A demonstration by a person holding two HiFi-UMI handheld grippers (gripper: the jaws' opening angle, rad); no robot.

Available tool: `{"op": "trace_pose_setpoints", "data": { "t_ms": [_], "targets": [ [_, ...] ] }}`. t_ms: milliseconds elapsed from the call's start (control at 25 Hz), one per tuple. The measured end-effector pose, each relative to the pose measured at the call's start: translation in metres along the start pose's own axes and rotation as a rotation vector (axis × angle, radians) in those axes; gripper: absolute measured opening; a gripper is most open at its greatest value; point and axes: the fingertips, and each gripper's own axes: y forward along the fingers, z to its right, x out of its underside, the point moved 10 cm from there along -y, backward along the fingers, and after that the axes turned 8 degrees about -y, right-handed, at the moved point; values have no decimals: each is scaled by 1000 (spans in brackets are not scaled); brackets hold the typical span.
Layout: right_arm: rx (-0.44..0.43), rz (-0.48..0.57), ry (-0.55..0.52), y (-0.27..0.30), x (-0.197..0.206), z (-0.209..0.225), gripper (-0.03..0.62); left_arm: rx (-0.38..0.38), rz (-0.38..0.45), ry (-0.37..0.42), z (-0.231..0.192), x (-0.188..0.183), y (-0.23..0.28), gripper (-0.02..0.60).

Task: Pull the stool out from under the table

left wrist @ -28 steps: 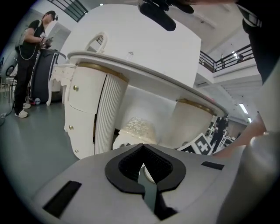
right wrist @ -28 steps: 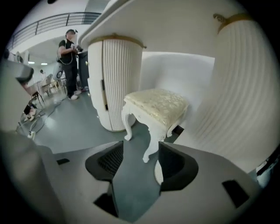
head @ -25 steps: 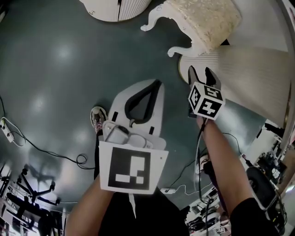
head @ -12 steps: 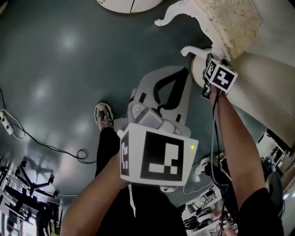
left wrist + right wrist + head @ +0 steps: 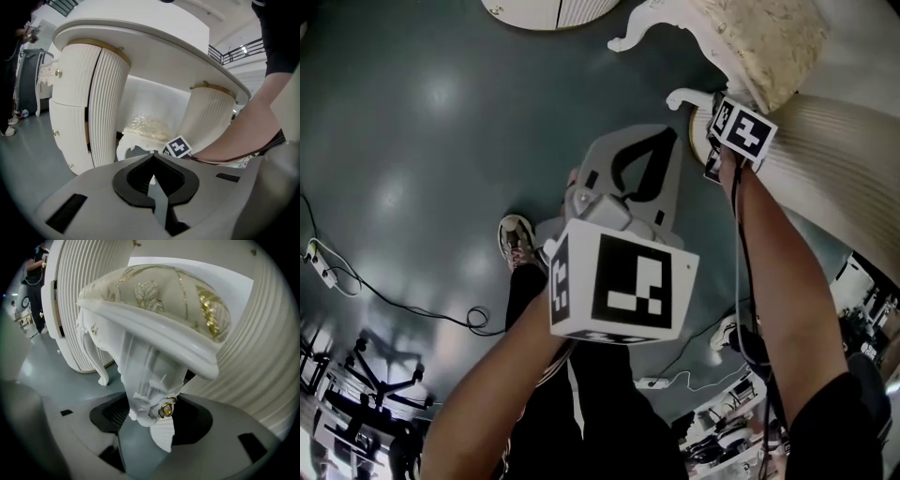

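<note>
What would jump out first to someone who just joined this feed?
The white stool with its gold-embroidered cushion fills the right gripper view. One carved leg stands between the right gripper fingers, but I cannot tell whether they clamp it. The left gripper hangs above the grey floor, fingers together and empty, facing the white table that the stool sits under.

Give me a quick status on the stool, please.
Left gripper shut, empty. Right gripper open around stool leg. Stool under table, not pulled yet. Table pedestal close alongside.
</note>
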Motion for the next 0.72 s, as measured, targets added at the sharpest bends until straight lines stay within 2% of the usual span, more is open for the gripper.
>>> {"op": "trace_pose_setpoints", "data": {
  "t_ms": [240,480,720],
  "targets": [
    [-13,10,37,-4,0,-5,242,-31,-37,-17,-13,11,14,6],
    [1,24,99,-20,4,-16,242,-65,-91,-23,-2,20,20,6],
    [-4,55,126,-43,17,-45,242,-135,-94,-42,-18,34,-4,6]
  ]
}}
